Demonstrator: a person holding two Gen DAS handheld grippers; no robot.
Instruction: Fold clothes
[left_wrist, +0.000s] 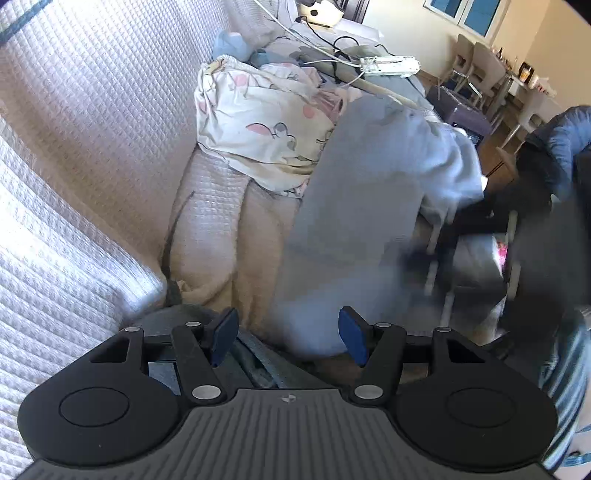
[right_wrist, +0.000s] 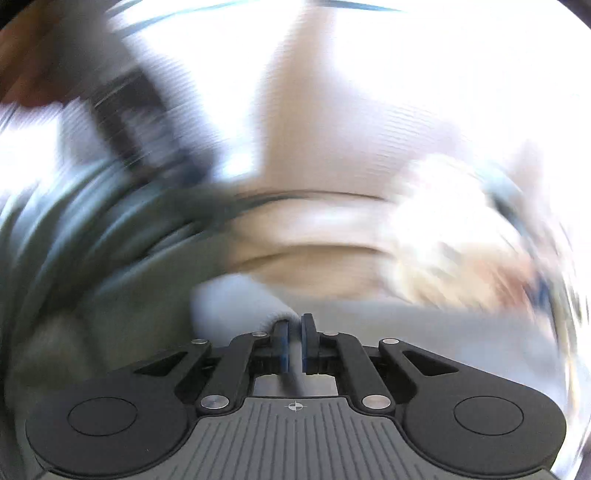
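The left gripper (left_wrist: 288, 339) hangs with its jaws spread and nothing between them, the pale blue garment (left_wrist: 354, 206) lying ahead and to their right on the quilted sofa (left_wrist: 92, 122). The right gripper (right_wrist: 293, 343) has its jaws pressed onto a fold of that pale cloth (right_wrist: 236, 306) — its view is smeared by motion. Judging by this, the fold goes best if the pinch stays firm and the free jaws take an opposite edge — squarely, not a bunch.
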